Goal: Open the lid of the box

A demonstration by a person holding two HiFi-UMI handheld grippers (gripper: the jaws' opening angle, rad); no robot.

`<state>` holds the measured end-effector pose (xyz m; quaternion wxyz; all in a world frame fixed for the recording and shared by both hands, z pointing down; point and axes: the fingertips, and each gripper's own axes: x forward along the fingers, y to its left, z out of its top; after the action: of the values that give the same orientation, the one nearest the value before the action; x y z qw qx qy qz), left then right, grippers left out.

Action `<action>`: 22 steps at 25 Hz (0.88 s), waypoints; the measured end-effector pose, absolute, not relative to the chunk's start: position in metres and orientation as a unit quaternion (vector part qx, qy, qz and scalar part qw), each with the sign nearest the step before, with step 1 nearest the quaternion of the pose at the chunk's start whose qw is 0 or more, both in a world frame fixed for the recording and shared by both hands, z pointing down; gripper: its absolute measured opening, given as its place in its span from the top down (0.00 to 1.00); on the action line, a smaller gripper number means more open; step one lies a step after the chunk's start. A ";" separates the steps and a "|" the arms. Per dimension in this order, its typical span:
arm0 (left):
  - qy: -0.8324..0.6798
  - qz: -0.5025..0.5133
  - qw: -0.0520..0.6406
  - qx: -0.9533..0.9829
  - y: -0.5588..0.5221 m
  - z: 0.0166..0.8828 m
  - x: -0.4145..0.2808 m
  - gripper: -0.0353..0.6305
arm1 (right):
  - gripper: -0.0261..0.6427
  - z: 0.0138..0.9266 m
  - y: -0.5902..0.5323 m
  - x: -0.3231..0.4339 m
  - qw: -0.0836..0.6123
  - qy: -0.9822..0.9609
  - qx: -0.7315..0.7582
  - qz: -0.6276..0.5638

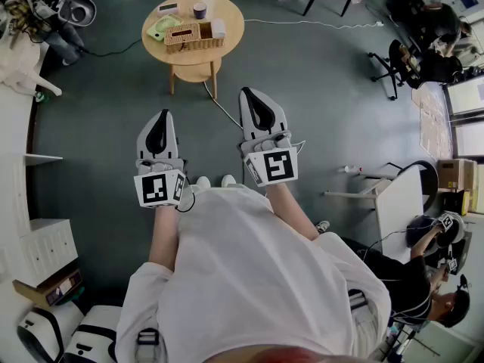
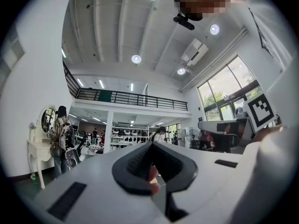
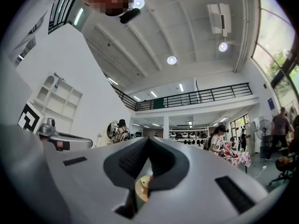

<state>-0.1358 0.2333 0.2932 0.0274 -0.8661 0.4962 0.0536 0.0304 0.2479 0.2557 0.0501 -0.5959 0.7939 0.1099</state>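
A woven wicker box with its lid down stands on a small round wooden table at the far end of the grey floor. Both grippers are held side by side in the air well short of the table, pointing toward it. My left gripper is shut with nothing in it, its black tips meeting. My right gripper is a little further forward, also shut and empty. Through the gap below the right jaws a sliver of the round table shows.
On the table beside the box lie a green item, a purple cup and a white block. A cable runs across the floor from the table. White shelving is at left, a white desk and a seated person at right.
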 end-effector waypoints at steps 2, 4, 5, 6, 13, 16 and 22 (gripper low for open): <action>0.495 0.054 0.029 -0.867 0.233 0.292 -0.133 0.95 | 0.97 0.256 0.248 0.034 0.050 0.791 -0.600 0.109; 0.494 0.055 0.030 -0.867 0.234 0.292 -0.128 0.95 | 0.97 0.257 0.249 0.039 0.049 0.788 -0.604 0.110; 0.493 0.055 0.031 -0.868 0.234 0.292 -0.125 0.95 | 0.97 0.256 0.250 0.043 0.050 0.786 -0.606 0.111; 0.492 0.056 0.032 -0.868 0.234 0.292 -0.123 0.95 | 0.97 0.255 0.251 0.046 0.050 0.784 -0.608 0.112; 0.495 0.053 0.037 -0.867 0.232 0.292 -0.125 0.95 | 0.96 0.256 0.248 0.042 0.059 0.784 -0.607 0.112; 0.498 0.051 0.037 -0.865 0.234 0.293 -0.126 0.95 | 0.96 0.258 0.247 0.042 0.067 0.786 -0.606 0.106; 0.513 0.042 0.031 -0.857 0.234 0.300 -0.123 0.95 | 0.96 0.270 0.243 0.042 0.060 0.795 -0.596 0.096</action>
<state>-0.1235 0.2339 0.3000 0.0310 -0.8571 0.5125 0.0419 0.0423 0.2430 0.2699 0.0603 -0.5963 0.7947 0.0958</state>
